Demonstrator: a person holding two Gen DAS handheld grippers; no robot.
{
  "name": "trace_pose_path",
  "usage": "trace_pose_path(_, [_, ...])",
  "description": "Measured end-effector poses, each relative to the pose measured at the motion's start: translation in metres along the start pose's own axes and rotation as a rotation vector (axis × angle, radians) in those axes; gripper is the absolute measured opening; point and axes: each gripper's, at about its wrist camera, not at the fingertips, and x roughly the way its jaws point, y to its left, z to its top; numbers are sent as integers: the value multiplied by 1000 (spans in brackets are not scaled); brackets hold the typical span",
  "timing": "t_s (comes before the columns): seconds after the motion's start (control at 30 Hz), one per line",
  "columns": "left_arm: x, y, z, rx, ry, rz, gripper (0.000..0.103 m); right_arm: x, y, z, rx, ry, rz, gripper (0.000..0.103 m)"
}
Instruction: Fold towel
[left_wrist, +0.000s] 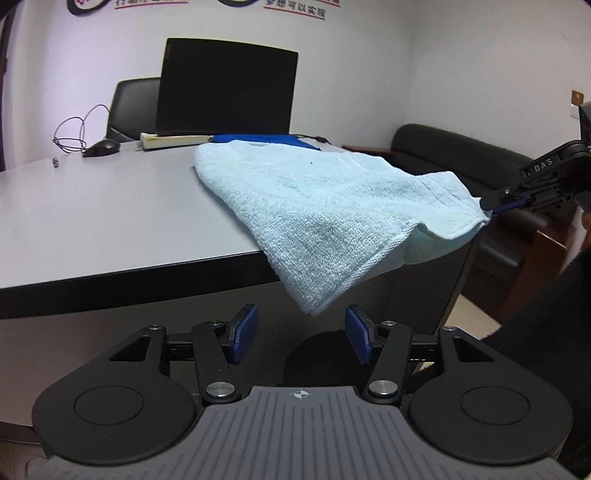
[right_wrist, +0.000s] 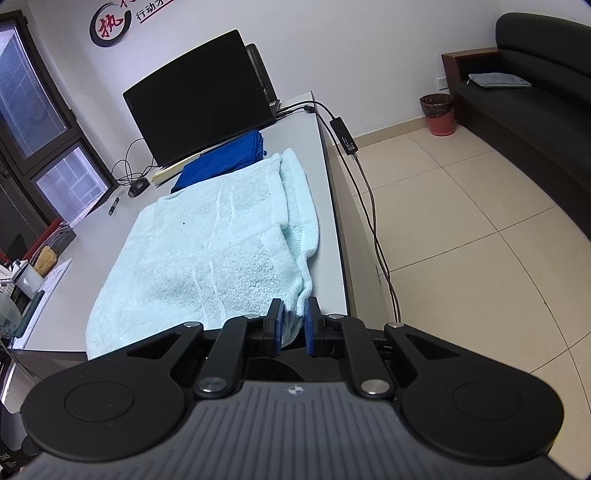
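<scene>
1. The right gripper has its blue pads pinched narrow on a corner of the pale blue terry-cloth towel, with folds of cloth bunched between them. In the left wrist view the same gripper comes in from the right and holds that corner lifted off the table edge.

2. The left gripper stands about half open and holds nothing. Its blue pads sit just below the towel's free hanging corner, one to each side, not touching it.

3. The towel lies mostly on the grey desk top, with its near edge draped over the desk's front rim. It looks already doubled, since layered edges show along its right side in the right wrist view.

4. Handling, as a judgement: the towel is light, soft and limp. It will sag wherever it is unsupported and should not slip readily from ribbed pads. Nothing about it is fragile.

5. The best hold for the left gripper is probably the hanging corner, taken through all layers at the hem so both corners rise together.

6. Behind the towel lie a folded dark blue cloth and an open black laptop, both clear of the grippers.
</scene>
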Motion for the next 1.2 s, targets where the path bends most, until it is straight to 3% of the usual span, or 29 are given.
trace_pose_path(0.2, [9, -12, -10, -2, -58, 53, 54, 0, -3, 0, -3, 0, 20, 12])
trace_pose_path(0.3, [8, -12, -12, -22, -67, 56, 39, 0, -4, 1, -7, 1, 23, 12])
trace_pose_path(0.4, [5, -8, -13, -53, -74, 63, 32, 0, -3, 2, -9, 2, 23, 12])
trace_pose_path(0.63, [-3, 5, -12, -133, -75, 50, 25, 0, -2, 1, -10, 1, 18, 12])
trace_pose_path(1.07, [-21, 7, -3, -176, -151, 15, 26, -5, -1, 0, -6, -10, 25, 12])
trace_pose_path(1.2, [-20, 4, -4, -171, -149, -3, 36, -6, -2, -1, -6, -12, 25, 12])
